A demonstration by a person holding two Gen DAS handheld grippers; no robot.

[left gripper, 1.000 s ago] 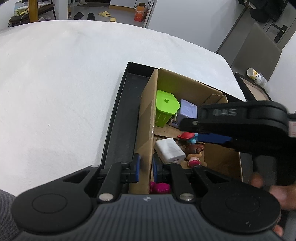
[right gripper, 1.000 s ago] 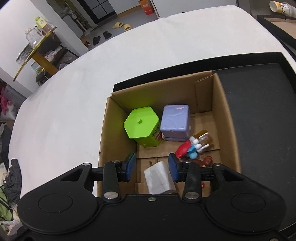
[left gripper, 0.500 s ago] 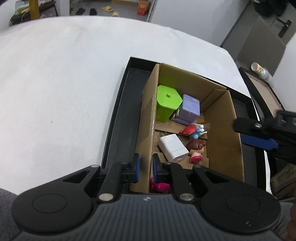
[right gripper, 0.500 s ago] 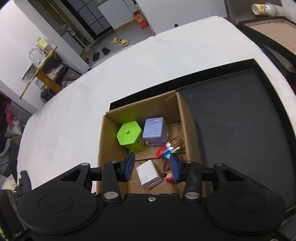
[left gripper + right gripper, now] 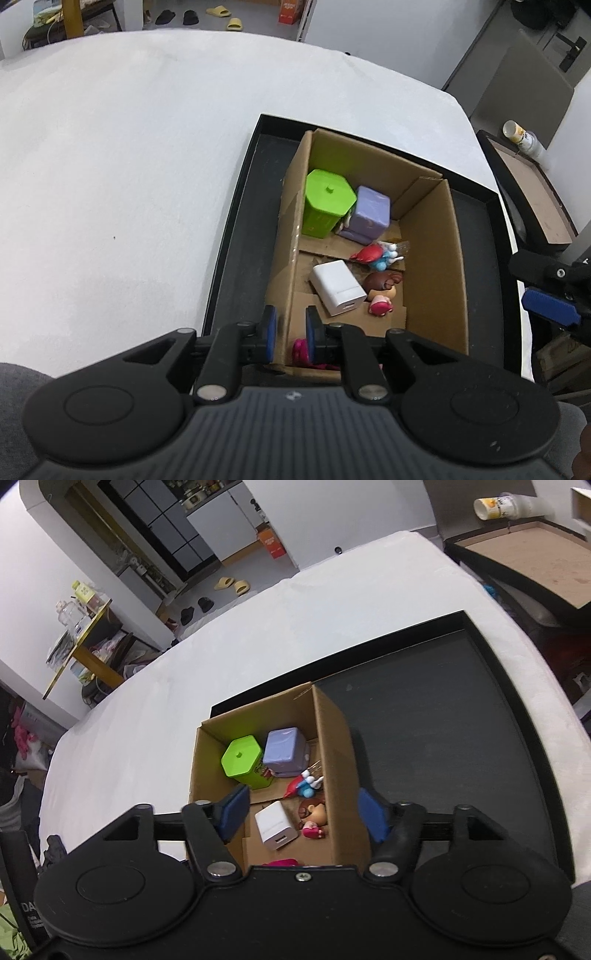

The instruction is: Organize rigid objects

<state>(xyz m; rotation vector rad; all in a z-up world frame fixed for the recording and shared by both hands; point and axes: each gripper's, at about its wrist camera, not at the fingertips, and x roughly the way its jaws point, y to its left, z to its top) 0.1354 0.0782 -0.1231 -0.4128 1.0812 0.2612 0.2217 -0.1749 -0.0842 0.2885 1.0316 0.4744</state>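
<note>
— Left gripper (image 5: 289, 334)?
— Clamped on the box (image 5: 432, 258) wall's near corner.
— Right gripper (image 5: 302, 814)?
— Jaws just widened, holding nothing, above the box.
— Contents?
— Green tub (image 5: 327, 206), purple cube (image 5: 369, 214), white charger (image 5: 338, 286), figurines (image 5: 380, 275); box sits in a black tray (image 5: 443, 716).

Cardboard box (image 5: 432, 266) holds green tub (image 5: 327, 206), lilac cube (image 5: 369, 214), white charger (image 5: 338, 286).

Both wrist cams look steeply down, sharing cardboard box (image 5: 428, 258) close below.
</note>
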